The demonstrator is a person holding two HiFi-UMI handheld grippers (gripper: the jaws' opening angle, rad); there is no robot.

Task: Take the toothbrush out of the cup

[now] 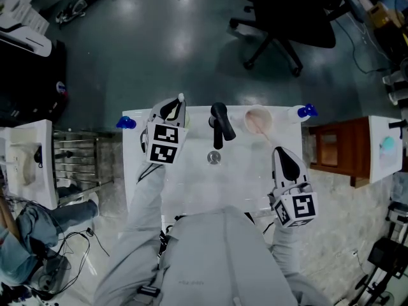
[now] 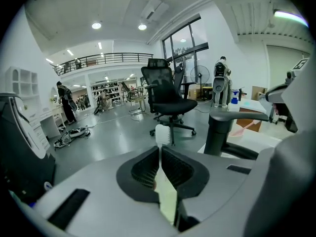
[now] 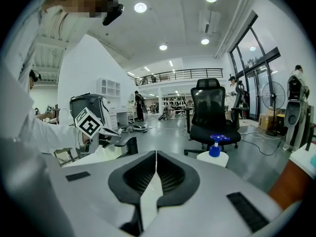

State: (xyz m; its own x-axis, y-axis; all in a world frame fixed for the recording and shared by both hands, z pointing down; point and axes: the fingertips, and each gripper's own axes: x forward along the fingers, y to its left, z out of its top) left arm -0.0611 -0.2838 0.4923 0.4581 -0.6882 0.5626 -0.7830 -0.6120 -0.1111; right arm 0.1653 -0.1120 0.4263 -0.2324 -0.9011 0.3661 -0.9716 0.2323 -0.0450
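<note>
A toothbrush (image 1: 181, 99) with a white bristle head and a pale green handle sticks up from my left gripper (image 1: 175, 107), which is shut on it at the counter's back left, left of the faucet. In the left gripper view its head (image 2: 163, 135) rises just past the closed jaws of the left gripper (image 2: 160, 149). The pink cup (image 1: 258, 120) stands right of the faucet, well apart from the brush, with a pink stick leaning out of it. My right gripper (image 1: 285, 162) hovers over the sink's right side, shut and empty; the right gripper (image 3: 155, 154) shows its pads pressed together.
A black faucet (image 1: 220, 123) stands at the back of the white sink (image 1: 191, 171), with the drain (image 1: 214, 157) in front. Blue-capped pump bottles sit at the back left corner (image 1: 125, 122) and the back right corner (image 1: 301, 112). A wooden stand (image 1: 338, 146) is to the right.
</note>
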